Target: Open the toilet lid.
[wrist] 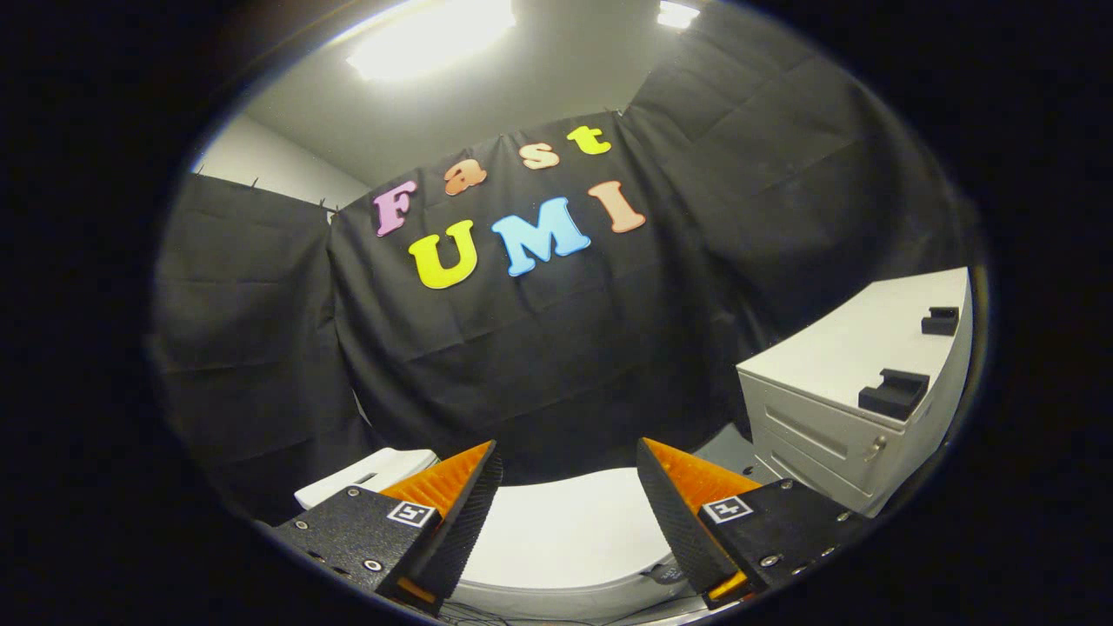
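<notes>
I see the gripper (569, 456) with its fingers spread wide and released, nothing between them, not touching anything I can make out

Smooth white oval toilet lid (565, 530) lies flat and closed, below and just ahead of the fingertips, filling the gap between the two fingers. Its far curved edge runs from one fingertip to the other, against the black cloth wall (556, 365) beyond. Near rim of the lid shows as a rounded lip low between the finger bases

Left of the left finger, a white flat-topped block-shaped piece (365, 474) sits near the lid, partly hidden by the finger; can't tell what it is or whether it touches the lid

Right side: white metal drawer cabinet (826, 435) with a small lock on the front stands well right of the right finger, its near corner pointing toward the lid. Grey floor strip (726, 452) shows between cabinet and lid. Two small black bracket-shaped parts (896, 393) rest on the cabinet top, one near the front edge, one further back

Open room straight ahead above the lid up to the cloth; tightest side is the right, by the cabinet corner
</notes>
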